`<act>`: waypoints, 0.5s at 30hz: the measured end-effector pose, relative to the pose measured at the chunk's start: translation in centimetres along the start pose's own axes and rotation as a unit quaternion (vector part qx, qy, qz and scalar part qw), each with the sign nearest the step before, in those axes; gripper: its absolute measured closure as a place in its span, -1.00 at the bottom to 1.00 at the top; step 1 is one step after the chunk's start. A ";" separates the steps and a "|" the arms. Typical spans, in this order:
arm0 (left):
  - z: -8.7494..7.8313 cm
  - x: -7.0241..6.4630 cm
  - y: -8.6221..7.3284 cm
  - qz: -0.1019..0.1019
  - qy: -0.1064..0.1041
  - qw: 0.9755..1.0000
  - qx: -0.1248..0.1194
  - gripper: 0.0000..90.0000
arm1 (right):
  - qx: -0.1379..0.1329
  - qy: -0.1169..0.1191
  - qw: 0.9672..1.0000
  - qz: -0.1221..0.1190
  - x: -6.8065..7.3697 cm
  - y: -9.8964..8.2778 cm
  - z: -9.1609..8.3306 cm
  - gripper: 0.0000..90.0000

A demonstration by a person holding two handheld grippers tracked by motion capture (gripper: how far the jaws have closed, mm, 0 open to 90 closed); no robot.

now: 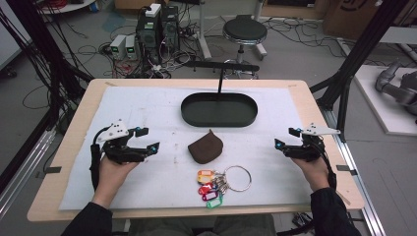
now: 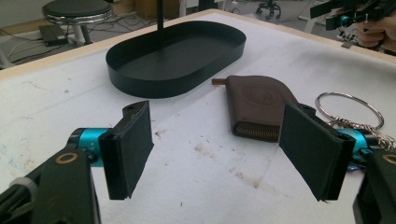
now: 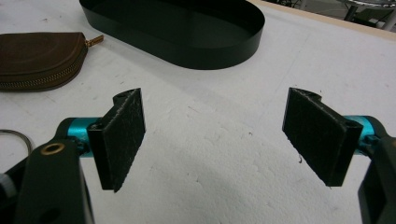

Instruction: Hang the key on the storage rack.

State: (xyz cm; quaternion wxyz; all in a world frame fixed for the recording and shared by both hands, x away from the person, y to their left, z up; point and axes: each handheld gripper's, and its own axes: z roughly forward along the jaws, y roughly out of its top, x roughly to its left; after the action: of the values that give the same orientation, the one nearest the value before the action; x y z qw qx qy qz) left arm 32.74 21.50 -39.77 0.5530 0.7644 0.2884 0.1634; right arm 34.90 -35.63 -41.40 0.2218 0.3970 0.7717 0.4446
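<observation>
A brown zip pouch [image 1: 206, 147] lies at the middle of the white mat, also in the left gripper view [image 2: 258, 105] and the right gripper view [image 3: 39, 59]. Behind it stands a black oval tray [image 1: 219, 109] [image 2: 140, 84] [image 3: 210, 51], with nothing in it. In front of the pouch lies a metal key ring [image 1: 238, 178] [image 2: 349, 109] with coloured key tags [image 1: 208, 189]. My left gripper [image 1: 149, 139] [image 2: 219, 154] hovers left of the pouch, open and empty. My right gripper [image 1: 287, 138] [image 3: 215, 140] stands at the mat's right side, open and empty.
A thin black post [image 1: 220, 78] rises from the tray's back edge. The white mat [image 1: 147, 108] covers most of the wooden table [image 1: 74, 128]. Beyond the table are a stool [image 1: 244, 32], computers and cables on the floor.
</observation>
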 end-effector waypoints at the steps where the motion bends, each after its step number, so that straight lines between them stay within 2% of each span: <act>1: 0.1 0.0 0.0 0.000 -0.001 1.000 0.000 -0.42 | 0.000 0.002 1.000 0.000 0.0 0.0 0.0 -0.52; 4: 0.3 -0.1 -0.1 -0.001 -0.005 1.000 0.002 -0.42 | 0.002 0.011 1.000 -0.003 0.1 0.0 0.1 -0.41; 7: 0.7 -0.3 -0.1 0.000 -0.011 1.000 0.006 -0.42 | -0.002 0.024 1.000 -0.001 0.3 0.1 0.2 -0.38; 12: 1.3 -0.6 -0.1 0.003 -0.019 1.000 0.011 -0.42 | 0.005 0.064 0.998 -0.007 1.2 0.1 0.6 -0.18; 15: 1.7 -0.7 0.0 0.006 -0.022 1.000 0.014 -0.42 | 0.019 0.097 0.995 -0.018 2.0 0.1 1.1 -0.06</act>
State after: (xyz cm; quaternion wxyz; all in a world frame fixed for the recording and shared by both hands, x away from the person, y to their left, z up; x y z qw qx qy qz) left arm 33.15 19.79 -40.28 0.5476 0.7769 0.2743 0.1460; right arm 34.47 -33.45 -41.87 0.1461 0.3424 0.8048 0.4623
